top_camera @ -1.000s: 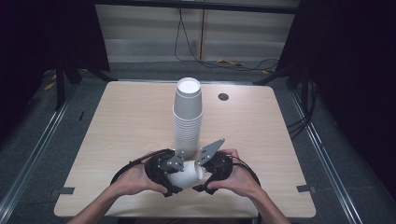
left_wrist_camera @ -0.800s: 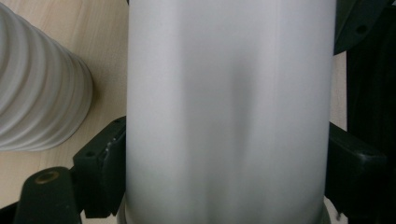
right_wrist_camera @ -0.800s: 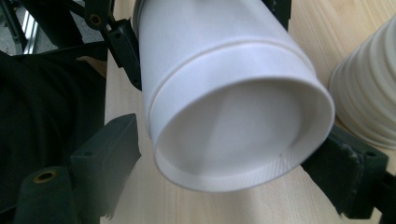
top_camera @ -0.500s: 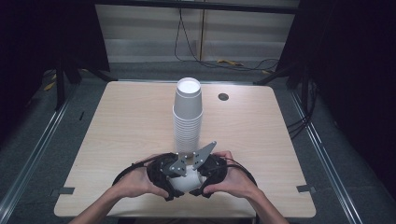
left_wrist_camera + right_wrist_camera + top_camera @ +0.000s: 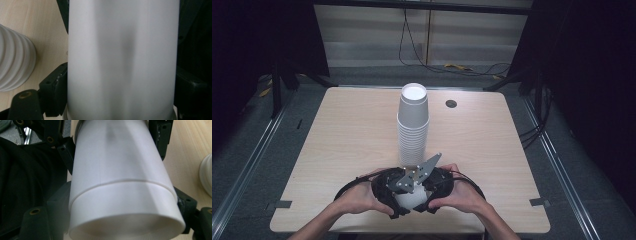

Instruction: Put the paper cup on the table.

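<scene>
While both the left tool (image 5: 398,196) and right tool (image 5: 428,192) clamp nested cups (image 5: 411,200) near the tall stack (image 5: 413,125), squeezing could crush the thin paper walls.

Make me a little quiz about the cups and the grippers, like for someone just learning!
1. True or false: the tall stack of cups lies on its side.
2. What do both hand-held grippers hold between them? A) a spoon B) white nested cups C) a box
3. Fill in: the small dark round spot on the table is to the ____ of the stack in the high view.

Key:
1. False; it stands upright.
2. B; the left hand-held gripper and right hand-held gripper each clamp the white nested cups.
3. right
</scene>
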